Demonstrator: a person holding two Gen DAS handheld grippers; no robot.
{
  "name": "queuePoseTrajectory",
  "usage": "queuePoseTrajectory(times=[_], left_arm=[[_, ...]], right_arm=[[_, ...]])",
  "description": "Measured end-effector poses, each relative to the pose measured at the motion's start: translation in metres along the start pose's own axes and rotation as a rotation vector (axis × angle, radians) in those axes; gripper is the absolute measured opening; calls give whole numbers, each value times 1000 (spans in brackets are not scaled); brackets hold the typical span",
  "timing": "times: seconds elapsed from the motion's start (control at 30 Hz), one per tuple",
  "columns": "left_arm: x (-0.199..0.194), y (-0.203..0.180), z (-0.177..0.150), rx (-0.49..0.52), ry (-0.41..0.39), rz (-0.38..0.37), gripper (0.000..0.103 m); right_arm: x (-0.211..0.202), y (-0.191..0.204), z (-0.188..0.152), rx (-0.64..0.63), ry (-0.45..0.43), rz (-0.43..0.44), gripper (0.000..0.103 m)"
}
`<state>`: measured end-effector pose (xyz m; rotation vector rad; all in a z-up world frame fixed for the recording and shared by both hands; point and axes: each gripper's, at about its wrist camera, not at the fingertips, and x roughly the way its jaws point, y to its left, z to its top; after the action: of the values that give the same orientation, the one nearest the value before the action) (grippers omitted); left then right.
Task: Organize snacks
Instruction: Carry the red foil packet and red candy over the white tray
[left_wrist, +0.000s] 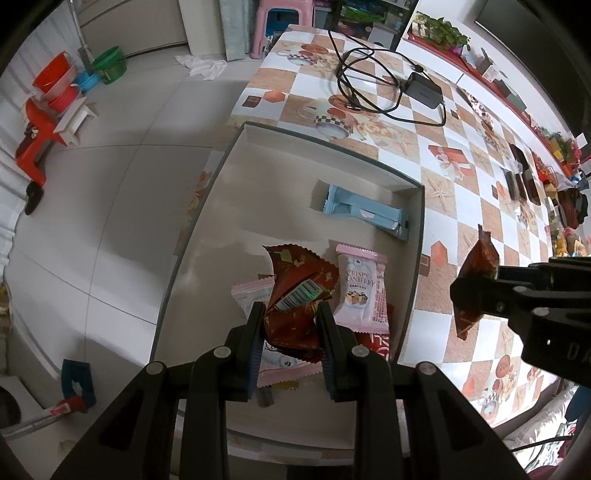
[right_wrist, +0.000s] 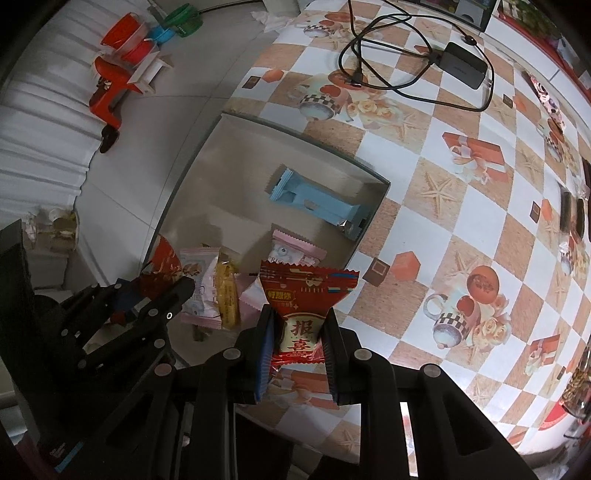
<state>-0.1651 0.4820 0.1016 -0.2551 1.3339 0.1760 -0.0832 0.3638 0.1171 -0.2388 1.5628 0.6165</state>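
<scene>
Mid-sorting: a red packet (left_wrist: 295, 306) is pinched over the box (left_wrist: 236, 155) by the left hand-held gripper (left_wrist: 291, 325); another packet (right_wrist: 301, 317) is clamped outside its tabletop-side rim by the right hand-held gripper (right_wrist: 300, 343). Placing both inside seemingly follows.

Soft, even indoor daylight, moderately bright. Pale glare on the grey tiled floor (left_wrist: 122, 206) and along the shallow grey cardboard box's wall (right_wrist: 258, 162). Faint shadows under wrappers. Strong fisheye bending, dark vignetted corners. Sharp centre; slightly smeared toward the rims.
</scene>
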Motion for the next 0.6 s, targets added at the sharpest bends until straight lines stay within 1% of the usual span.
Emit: queuePoseTrajectory(times=[0.6], left_arm=[[4, -1, 1, -5, 9, 5, 30]], right_arm=[[5, 3, 3, -10, 11, 2, 26]])
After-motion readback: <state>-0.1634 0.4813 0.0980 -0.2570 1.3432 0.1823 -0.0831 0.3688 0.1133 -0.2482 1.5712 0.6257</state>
